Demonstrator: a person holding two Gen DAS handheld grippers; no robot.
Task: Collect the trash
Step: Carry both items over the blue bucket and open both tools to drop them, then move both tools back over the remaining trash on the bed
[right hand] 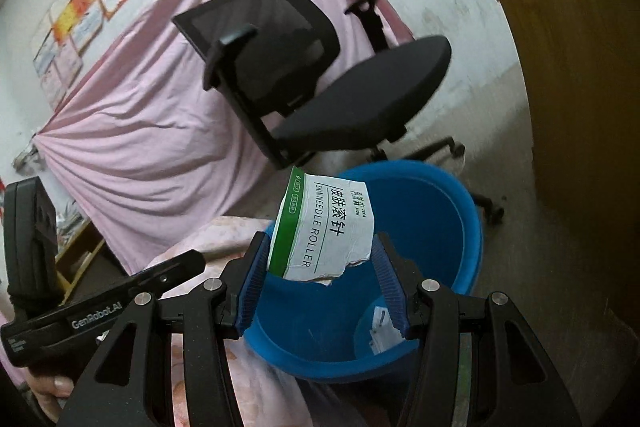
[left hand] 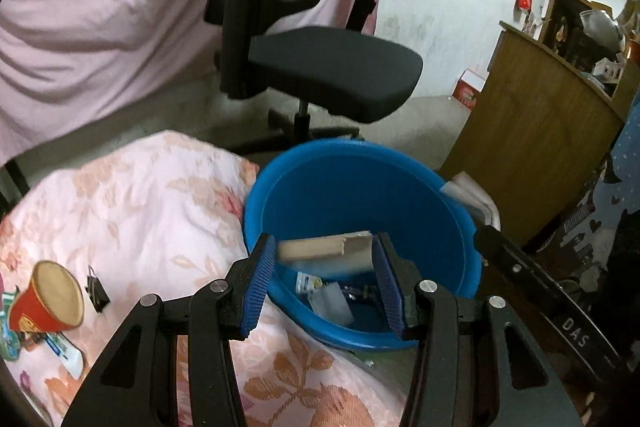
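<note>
Fingers of both grippers hold cartons above the round blue plastic bucket (left hand: 360,187). Right gripper (right hand: 322,281), jaws partly spread, holds a torn white-and-green cardboard carton (right hand: 324,227) against its left pad over the bucket's near rim. Left gripper (left hand: 326,283), jaws partly spread, clamps a tan cardboard box (left hand: 326,249) over the bucket's interior. Small wrappers (left hand: 326,297) lie on the bucket's floor.

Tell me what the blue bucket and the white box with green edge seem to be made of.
Blue bucket: probably plastic, smooth and slightly glossy, one even colour.
White box: thin printed cardboard; its lower edge is torn ragged, showing a pale inner layer.
</note>
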